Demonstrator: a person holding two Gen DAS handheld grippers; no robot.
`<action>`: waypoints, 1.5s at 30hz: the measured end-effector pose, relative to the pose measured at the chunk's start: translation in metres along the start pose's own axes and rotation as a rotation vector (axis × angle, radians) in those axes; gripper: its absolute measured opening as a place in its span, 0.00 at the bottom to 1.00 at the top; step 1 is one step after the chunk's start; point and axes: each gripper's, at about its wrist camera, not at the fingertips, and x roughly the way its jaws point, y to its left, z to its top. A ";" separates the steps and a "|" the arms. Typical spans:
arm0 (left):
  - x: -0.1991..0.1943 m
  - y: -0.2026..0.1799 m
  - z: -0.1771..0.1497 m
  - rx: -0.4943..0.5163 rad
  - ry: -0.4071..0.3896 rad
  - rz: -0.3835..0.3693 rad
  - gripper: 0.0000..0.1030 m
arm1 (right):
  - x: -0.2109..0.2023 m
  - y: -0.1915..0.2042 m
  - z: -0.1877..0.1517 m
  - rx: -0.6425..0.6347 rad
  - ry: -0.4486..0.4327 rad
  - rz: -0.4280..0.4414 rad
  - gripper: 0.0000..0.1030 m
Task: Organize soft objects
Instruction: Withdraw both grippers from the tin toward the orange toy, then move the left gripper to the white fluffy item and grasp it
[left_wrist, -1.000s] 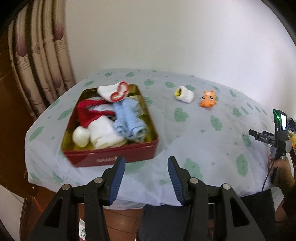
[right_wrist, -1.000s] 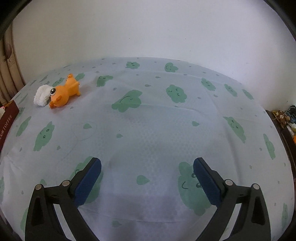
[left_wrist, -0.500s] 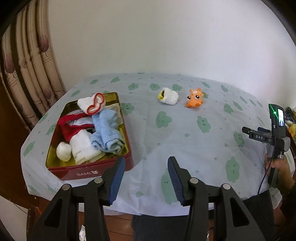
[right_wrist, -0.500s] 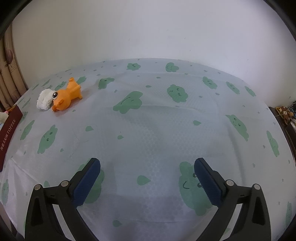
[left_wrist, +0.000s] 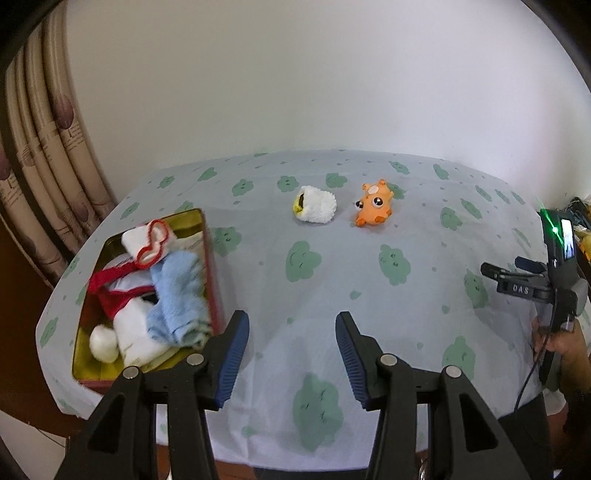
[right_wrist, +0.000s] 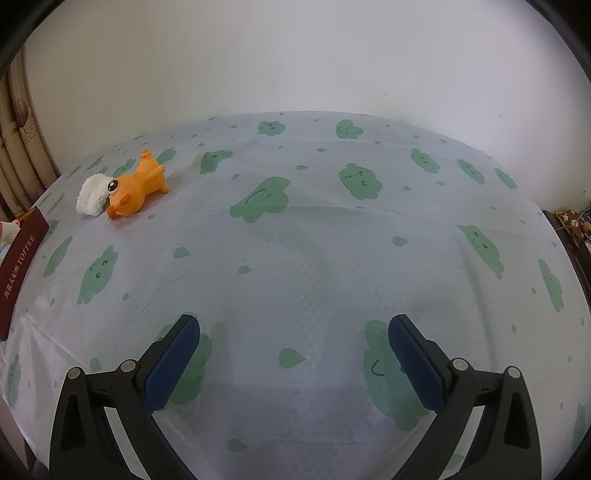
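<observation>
Now both grippers hang empty over the cloth.
Left gripper (left_wrist: 291, 326) half-spread beside the red tin (left_wrist: 207, 236); right gripper (right_wrist: 293, 334) wide, orange toy (right_wrist: 136, 188) touching white plush (right_wrist: 90, 197).

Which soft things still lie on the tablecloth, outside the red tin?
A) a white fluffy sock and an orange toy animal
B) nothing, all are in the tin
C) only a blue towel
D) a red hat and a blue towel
A: the white fluffy sock and the orange toy animal lie side by side on the tablecloth, while the blue towel is inside the red tin.
</observation>
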 end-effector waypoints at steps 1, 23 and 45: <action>0.004 -0.002 0.004 0.003 0.004 0.001 0.48 | 0.001 0.001 0.000 -0.001 0.002 0.001 0.99; 0.099 -0.026 0.051 0.012 0.091 0.007 0.48 | 0.005 0.000 -0.002 0.000 0.023 0.047 0.99; 0.174 0.013 0.121 -0.156 0.155 -0.129 0.48 | 0.005 -0.001 -0.003 0.006 0.023 0.079 0.99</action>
